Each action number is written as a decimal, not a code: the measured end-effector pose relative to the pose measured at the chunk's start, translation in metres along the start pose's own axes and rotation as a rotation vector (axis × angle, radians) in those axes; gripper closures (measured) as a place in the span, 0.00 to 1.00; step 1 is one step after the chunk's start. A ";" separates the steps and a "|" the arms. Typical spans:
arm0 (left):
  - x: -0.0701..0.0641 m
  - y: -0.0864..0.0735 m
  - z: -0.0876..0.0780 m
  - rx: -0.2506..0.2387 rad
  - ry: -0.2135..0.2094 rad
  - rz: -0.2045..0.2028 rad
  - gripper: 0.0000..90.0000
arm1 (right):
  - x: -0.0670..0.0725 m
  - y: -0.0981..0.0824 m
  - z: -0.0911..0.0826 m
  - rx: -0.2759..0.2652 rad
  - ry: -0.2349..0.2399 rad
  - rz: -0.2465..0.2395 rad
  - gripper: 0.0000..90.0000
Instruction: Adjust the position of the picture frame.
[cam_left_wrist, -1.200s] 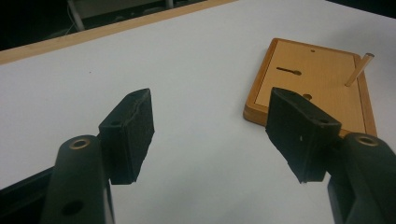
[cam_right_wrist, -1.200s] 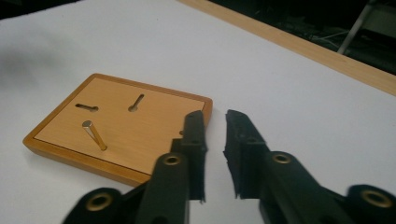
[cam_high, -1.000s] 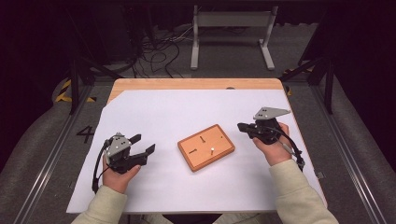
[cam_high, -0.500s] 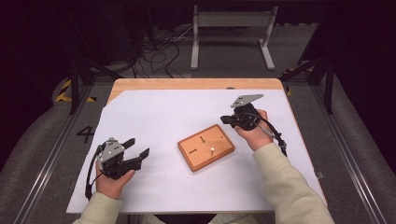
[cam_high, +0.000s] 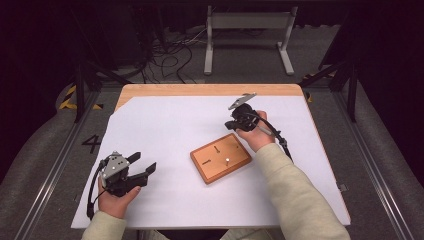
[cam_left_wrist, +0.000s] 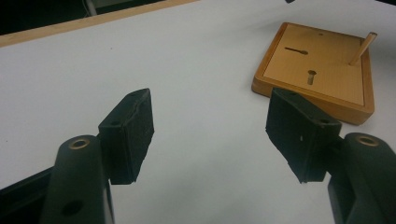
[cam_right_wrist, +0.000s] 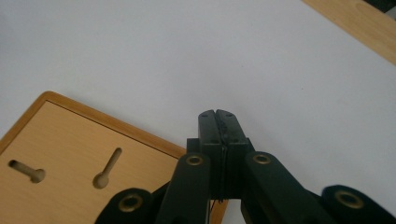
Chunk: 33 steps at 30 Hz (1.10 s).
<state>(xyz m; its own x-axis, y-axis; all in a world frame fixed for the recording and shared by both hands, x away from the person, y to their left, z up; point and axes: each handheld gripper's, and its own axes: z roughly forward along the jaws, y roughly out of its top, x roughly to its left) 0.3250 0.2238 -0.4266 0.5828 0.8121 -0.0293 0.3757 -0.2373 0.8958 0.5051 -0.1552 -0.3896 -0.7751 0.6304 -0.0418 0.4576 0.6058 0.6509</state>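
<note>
Swinging inward from the 3 o'clock side, my right hand-held gripper (cam_high: 235, 121) now hangs at the far edge of the wooden board (cam_high: 220, 158), jaws pressed together and empty; approach looks underway. My left hand-held gripper (cam_high: 141, 169) rests at 8 o'clock, jaws spread. Mid-table, the board shows keyhole slots (cam_right_wrist: 107, 173) and one upright peg (cam_left_wrist: 362, 48).

The flat square light-wood board with keyhole slots (cam_right_wrist: 70, 163) gets cropped by the frame bottom in the right gripper view, and the black right hand-held gripper (cam_right_wrist: 218, 122) covers its corner.
</note>
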 end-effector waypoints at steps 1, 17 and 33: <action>0.000 -0.001 0.000 0.005 0.000 0.004 0.36 | -0.001 0.001 0.003 0.008 0.002 -0.001 1.00; -0.004 -0.002 0.000 0.021 -0.009 0.022 0.36 | -0.009 0.000 0.050 0.199 -0.005 0.003 1.00; -0.012 -0.001 0.009 0.042 -0.043 0.053 0.36 | -0.009 0.002 0.037 0.197 -0.009 -0.006 1.00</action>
<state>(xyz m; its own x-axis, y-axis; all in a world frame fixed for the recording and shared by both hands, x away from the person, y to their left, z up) 0.3242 0.2095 -0.4308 0.6325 0.7746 -0.0017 0.3724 -0.3021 0.8775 0.5291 -0.1420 -0.4160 -0.7750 0.6298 -0.0525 0.5298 0.6926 0.4895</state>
